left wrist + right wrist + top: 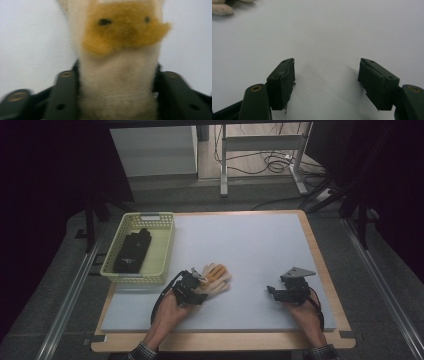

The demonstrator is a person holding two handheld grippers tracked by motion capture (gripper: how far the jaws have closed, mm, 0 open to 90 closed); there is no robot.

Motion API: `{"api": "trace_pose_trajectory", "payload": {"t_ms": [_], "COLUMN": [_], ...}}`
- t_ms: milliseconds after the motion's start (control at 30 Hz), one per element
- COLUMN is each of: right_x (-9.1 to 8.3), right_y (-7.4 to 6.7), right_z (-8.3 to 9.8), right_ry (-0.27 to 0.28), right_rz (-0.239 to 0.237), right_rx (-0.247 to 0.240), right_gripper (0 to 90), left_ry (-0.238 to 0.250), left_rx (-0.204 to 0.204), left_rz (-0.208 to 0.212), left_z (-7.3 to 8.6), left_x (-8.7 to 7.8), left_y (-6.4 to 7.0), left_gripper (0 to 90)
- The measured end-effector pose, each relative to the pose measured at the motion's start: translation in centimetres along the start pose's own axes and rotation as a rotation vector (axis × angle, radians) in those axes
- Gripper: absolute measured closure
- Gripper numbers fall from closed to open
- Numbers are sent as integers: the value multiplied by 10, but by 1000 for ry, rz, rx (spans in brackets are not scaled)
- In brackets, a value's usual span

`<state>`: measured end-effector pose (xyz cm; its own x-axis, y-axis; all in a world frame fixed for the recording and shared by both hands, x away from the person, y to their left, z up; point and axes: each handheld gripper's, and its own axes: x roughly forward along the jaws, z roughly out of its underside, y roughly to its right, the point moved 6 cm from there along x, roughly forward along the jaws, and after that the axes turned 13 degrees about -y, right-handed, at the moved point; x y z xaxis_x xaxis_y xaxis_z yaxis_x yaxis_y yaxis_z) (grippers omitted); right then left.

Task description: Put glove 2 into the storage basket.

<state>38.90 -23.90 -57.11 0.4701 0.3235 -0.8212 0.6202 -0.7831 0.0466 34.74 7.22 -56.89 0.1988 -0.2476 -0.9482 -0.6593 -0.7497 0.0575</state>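
Note:
A white knitted glove (216, 279) with an orange-yellow palm patch lies on the pale mat, left of the middle. My left gripper (196, 282) is at its near end. In the left gripper view the glove's white cuff (116, 82) sits squeezed between the two black jaws, so this gripper (116, 87) is shut on it. My right gripper (272, 291) rests low over the mat at the right, apart from the glove. Its jaws stand open (327, 72) with bare mat between them. A fingertip of the glove (220, 8) shows at the top left of the right gripper view.
A yellow-green plastic basket (167, 245) stands at the mat's left edge, with a black glove-like item (132, 252) inside. The pale mat (250, 240) lies on a wooden board (320, 265). Table legs and cables stand beyond the far edge.

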Motion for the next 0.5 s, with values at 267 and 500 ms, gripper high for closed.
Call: {"api": "trace_pose_trajectory", "payload": {"t_ms": [267,500], "right_x": [0,0], "right_y": [0,0], "right_z": [0,0], "right_ry": [0,-1], "right_rz": [0,0], "right_rx": [0,0], "right_gripper": [291,291], "left_ry": [31,77], "left_rx": [-18,-47], "left_rz": [-6,-6], "left_z": [-9,-23], "left_x": [-19,-54], "left_y": [-8,-22], "left_gripper": [698,704]}}
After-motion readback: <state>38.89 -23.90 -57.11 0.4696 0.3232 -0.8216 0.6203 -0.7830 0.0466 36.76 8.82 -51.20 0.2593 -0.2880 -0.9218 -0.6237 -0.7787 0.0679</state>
